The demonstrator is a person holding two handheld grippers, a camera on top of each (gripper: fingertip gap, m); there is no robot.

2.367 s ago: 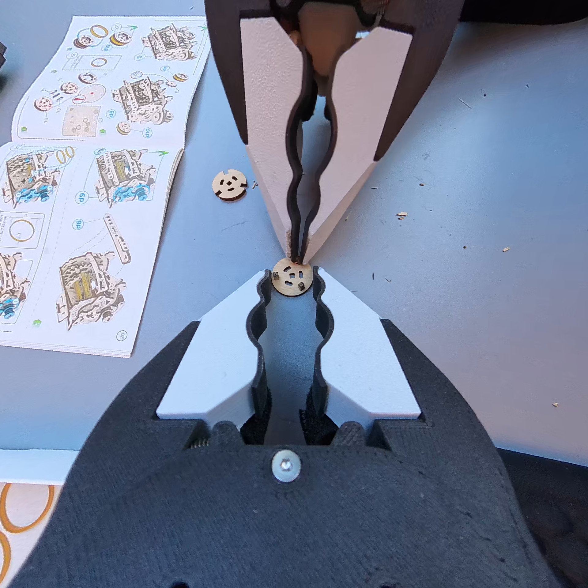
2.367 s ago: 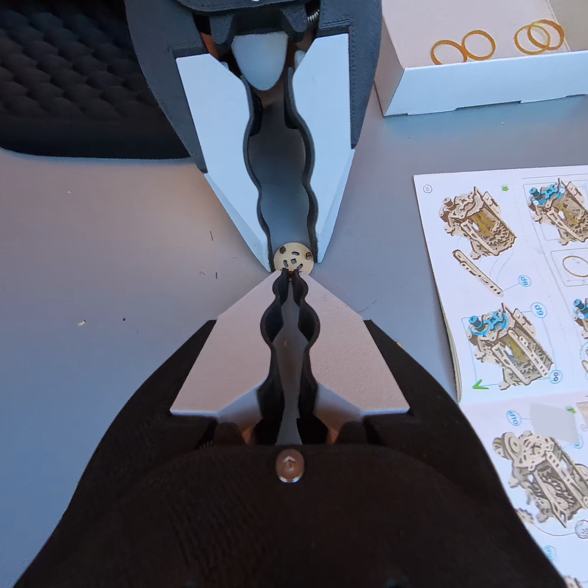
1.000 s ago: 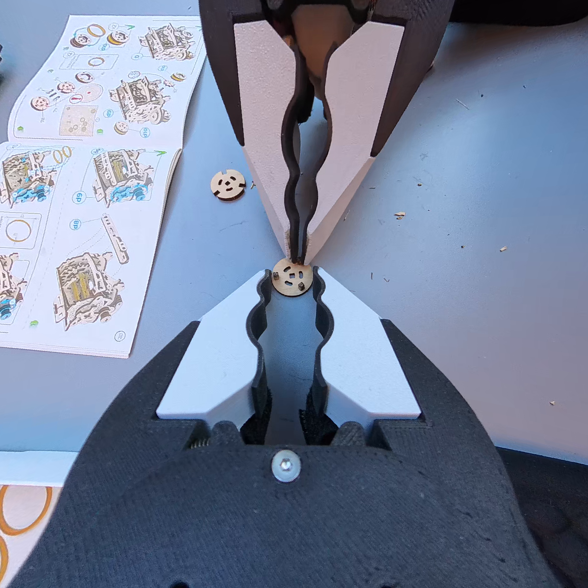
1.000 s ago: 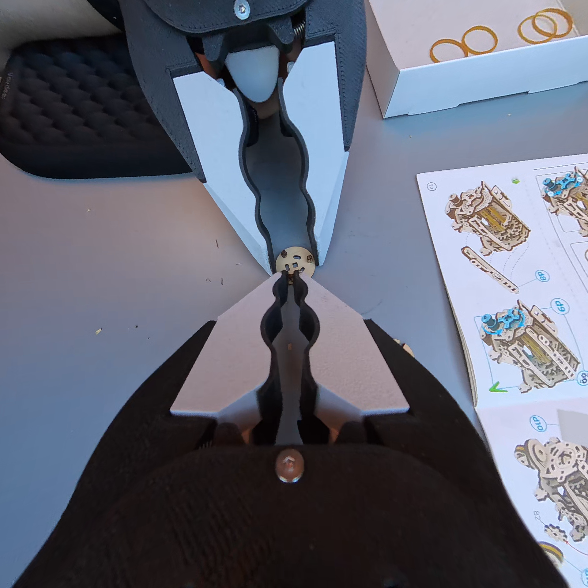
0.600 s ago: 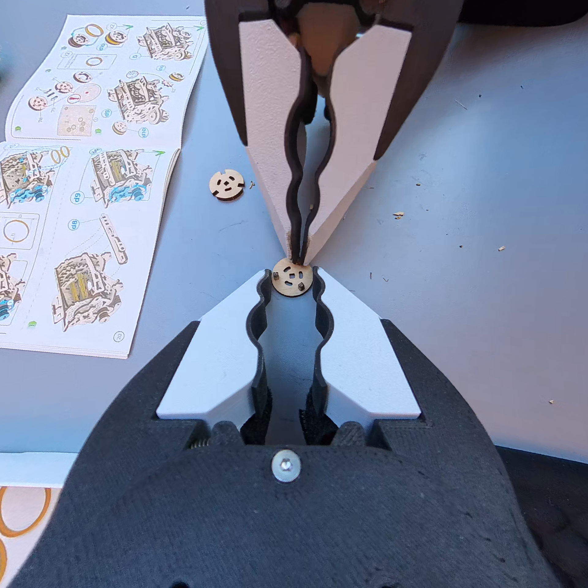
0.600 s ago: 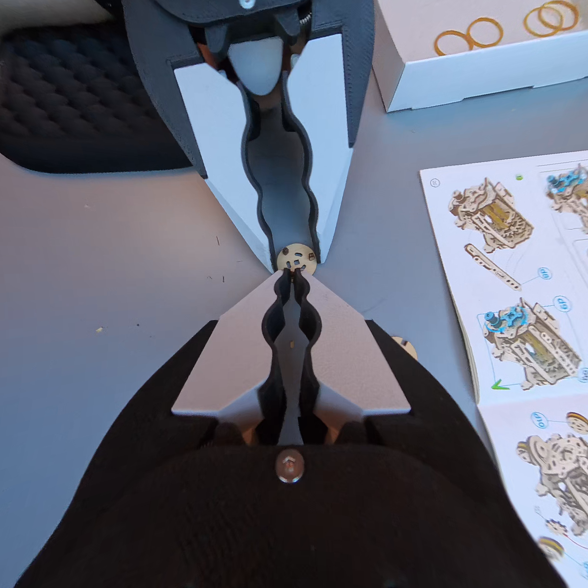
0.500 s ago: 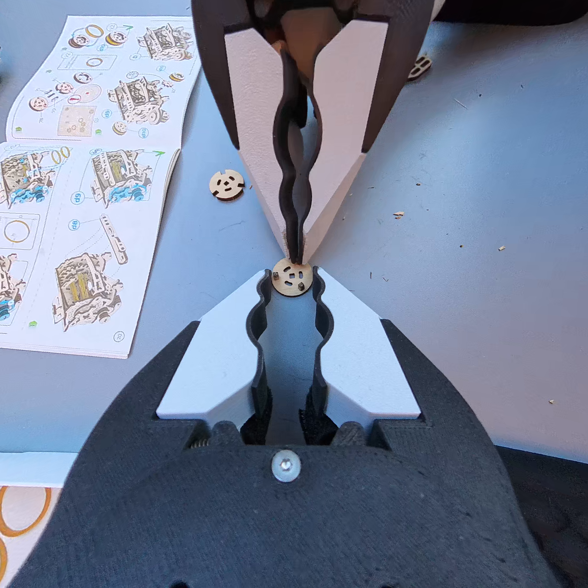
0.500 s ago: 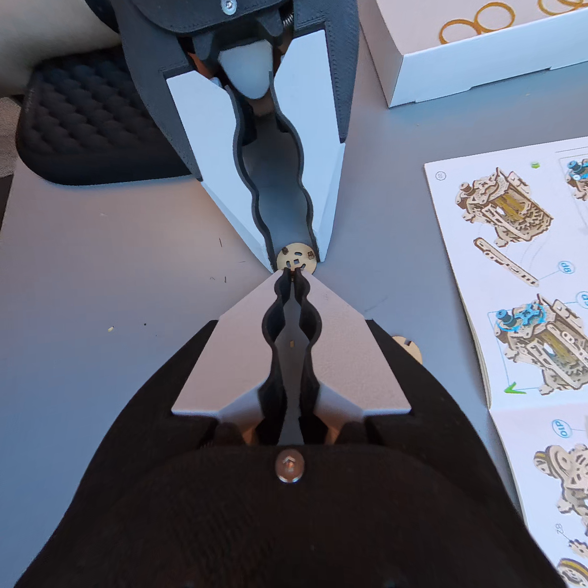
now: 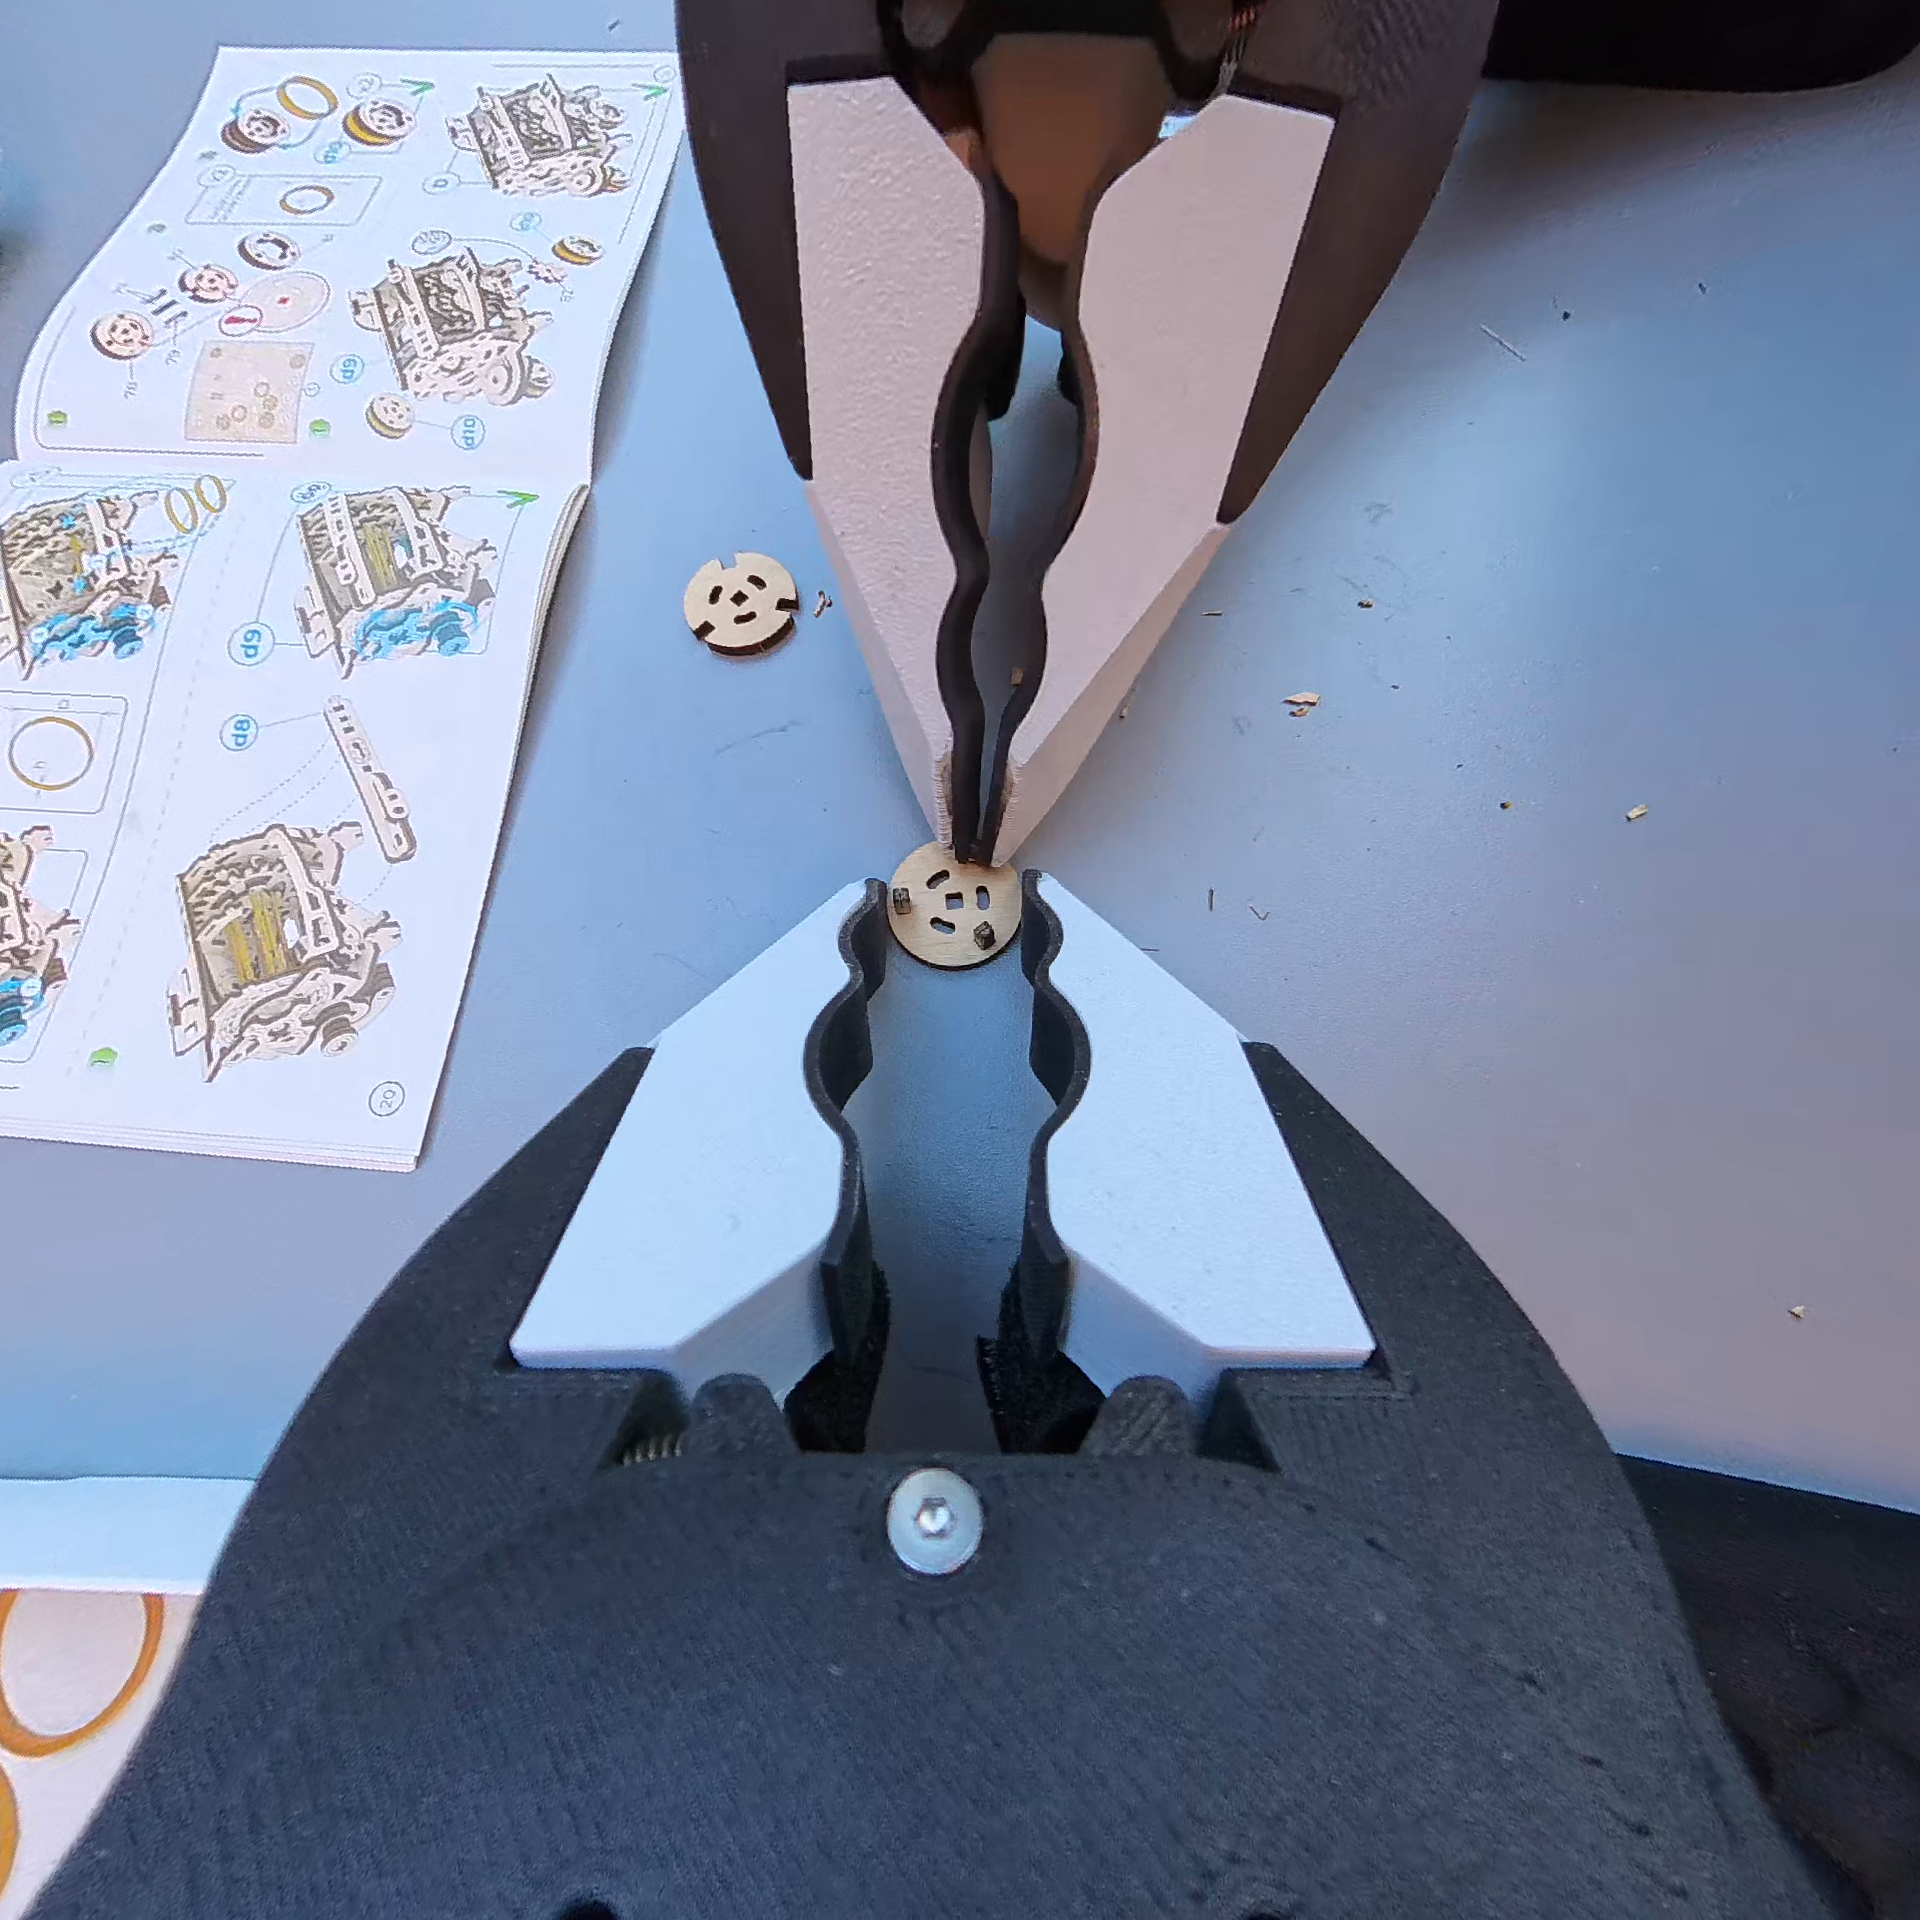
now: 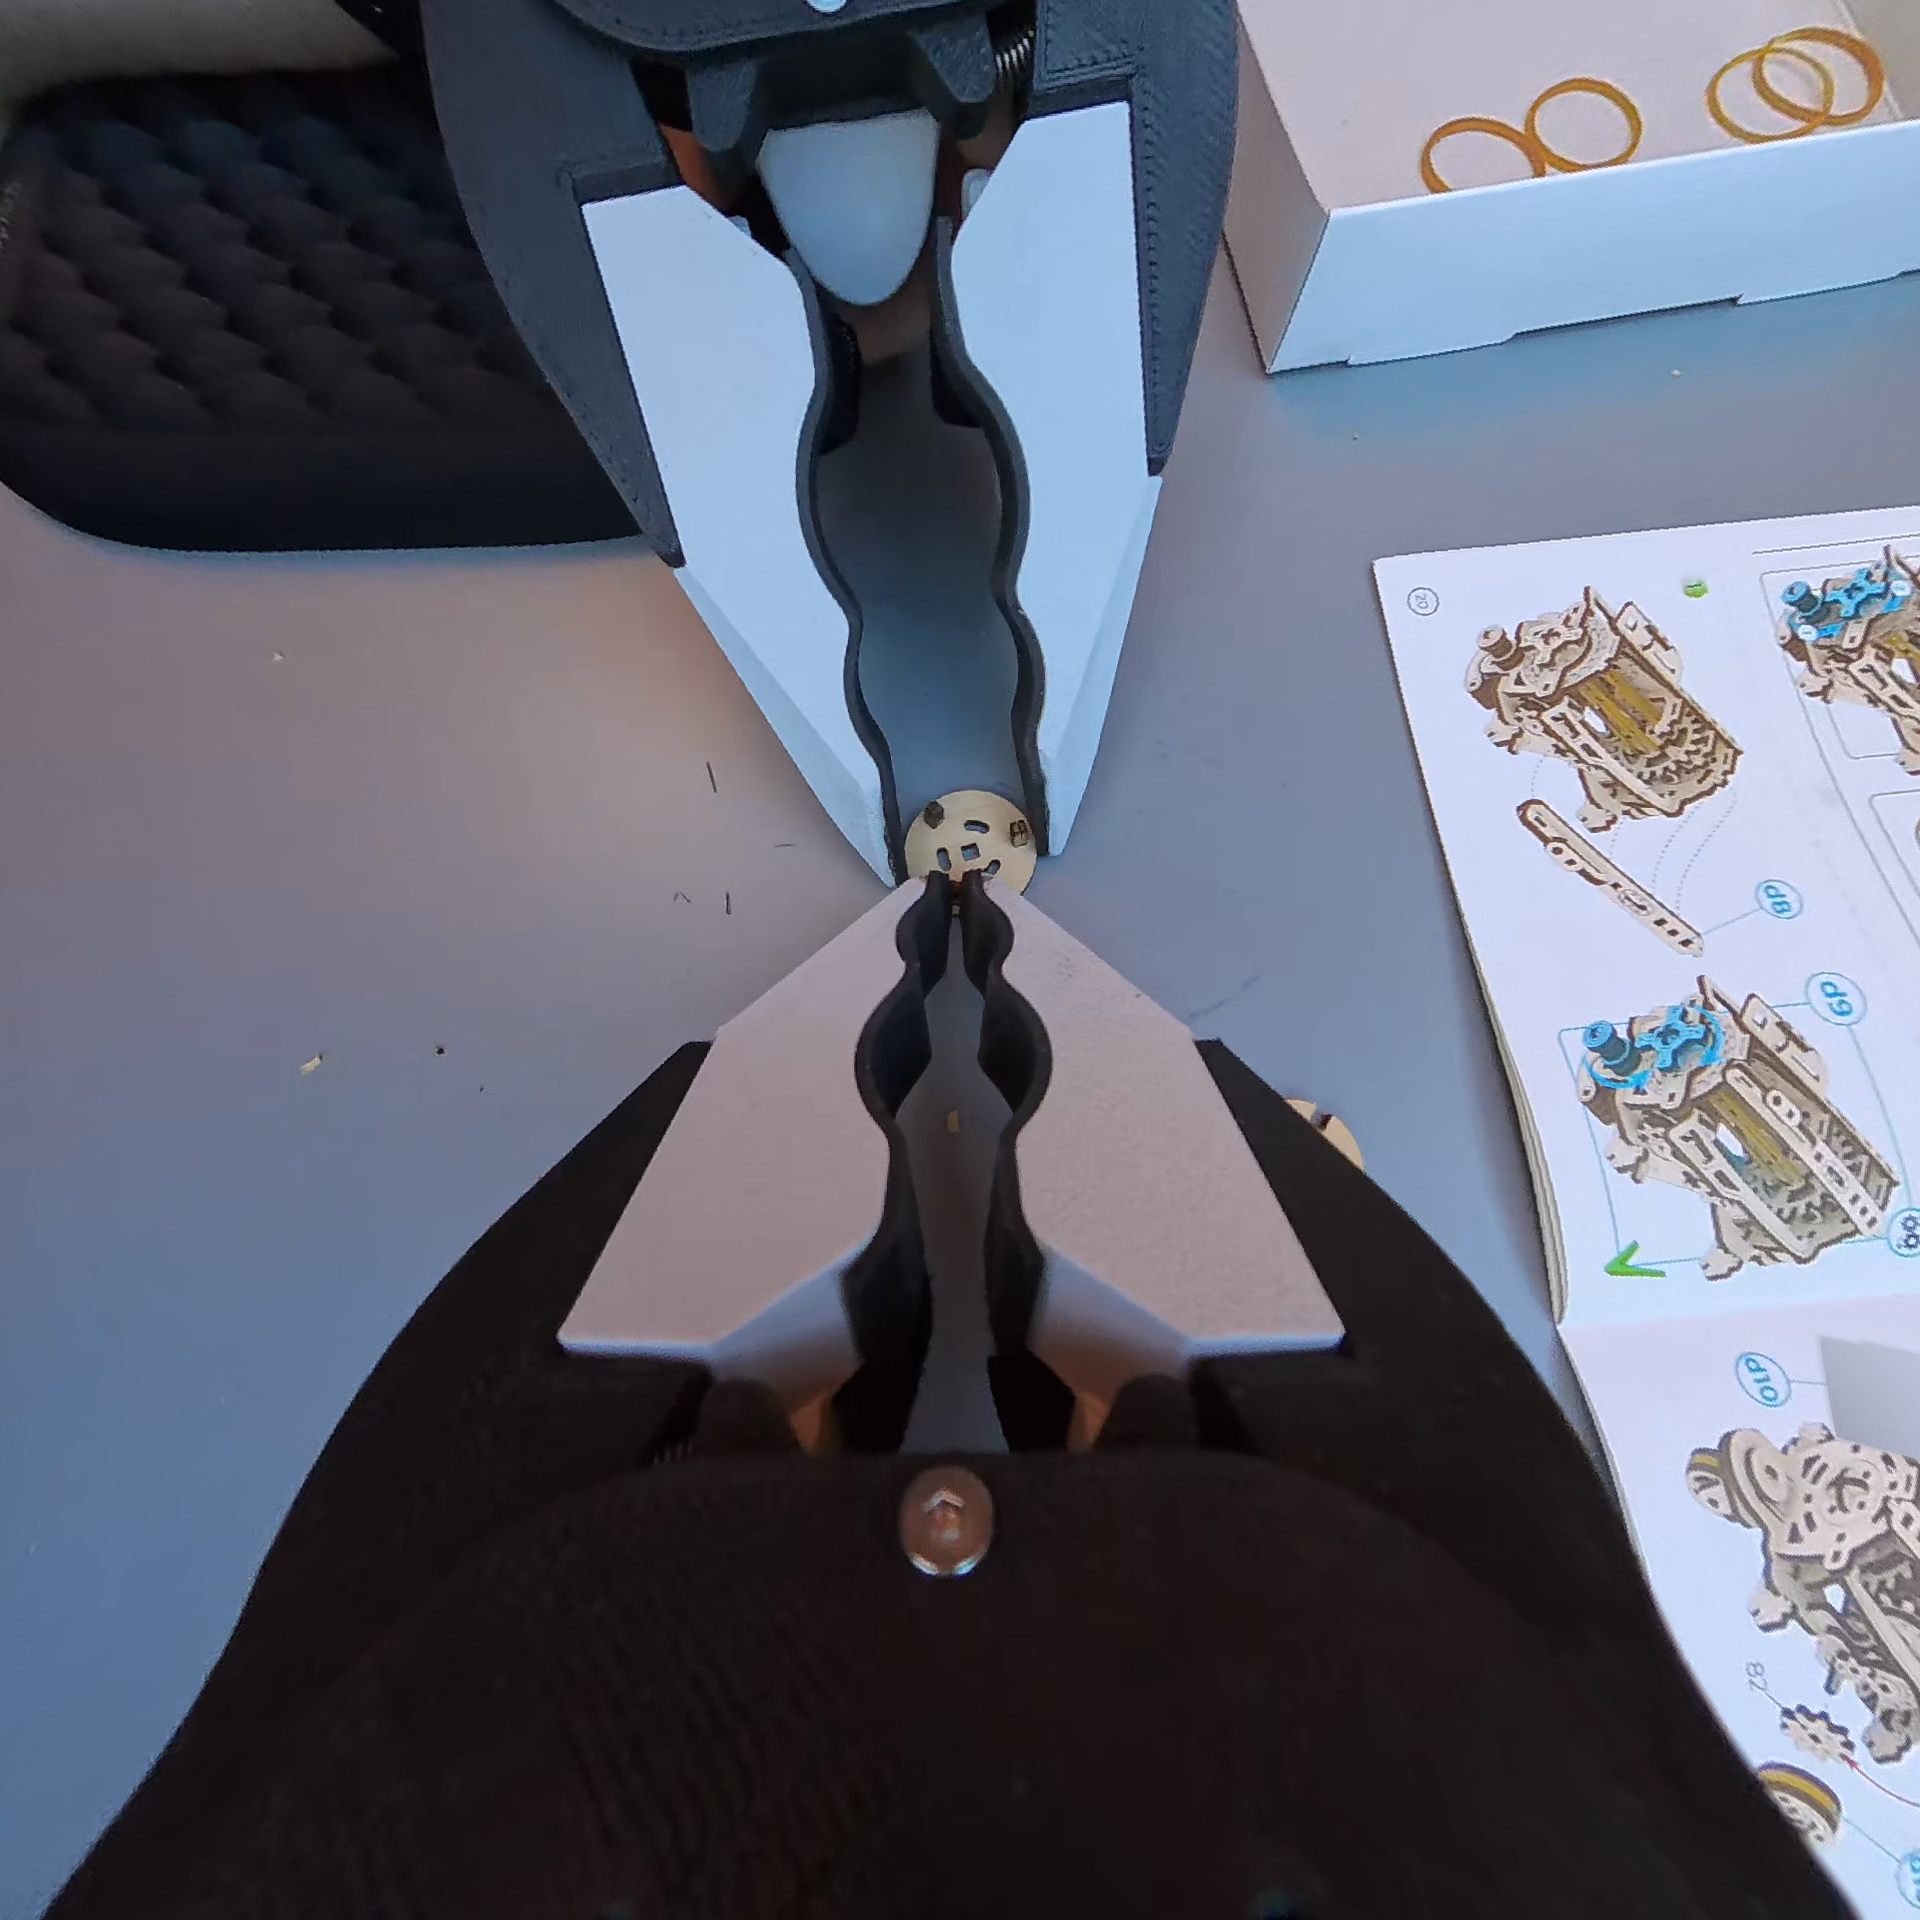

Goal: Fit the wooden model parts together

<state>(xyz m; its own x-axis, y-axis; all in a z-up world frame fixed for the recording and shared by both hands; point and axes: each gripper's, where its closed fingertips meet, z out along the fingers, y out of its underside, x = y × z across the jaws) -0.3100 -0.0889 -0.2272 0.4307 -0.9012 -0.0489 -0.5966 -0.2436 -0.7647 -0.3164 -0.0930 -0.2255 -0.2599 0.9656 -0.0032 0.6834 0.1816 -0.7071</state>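
A small round wooden disc [image 9: 954, 906] with slots and two tiny dark pegs stuck in it is pinched by its edges between my left gripper's [image 9: 954, 902] fingertips, just above the grey table. My right gripper [image 10: 956, 883] faces it from the far side. Its jaws are nearly closed, with the tips touching the disc's rim [image 10: 968, 852]. Anything between those tips is too small to make out. In the left wrist view the right gripper [image 9: 977, 850] comes in from the top. In the right wrist view the left gripper [image 10: 966, 831] comes in from the top.
A second, notched wooden disc [image 9: 741, 605] lies on the table left of the right gripper and peeks out in the right wrist view [image 10: 1325, 1127]. An open instruction booklet [image 9: 260, 623] [image 10: 1714, 935] lies beside it. There is also a white box [image 10: 1558, 239] with rubber bands [image 10: 1538, 130] and a black cushion [image 10: 208, 312]. My two grippers' fingertips are within a few centimetres of each other.
Almost nothing: both grippers stay tip to tip at the disc. The right gripper has shifted and tilted slightly against the disc's rim.
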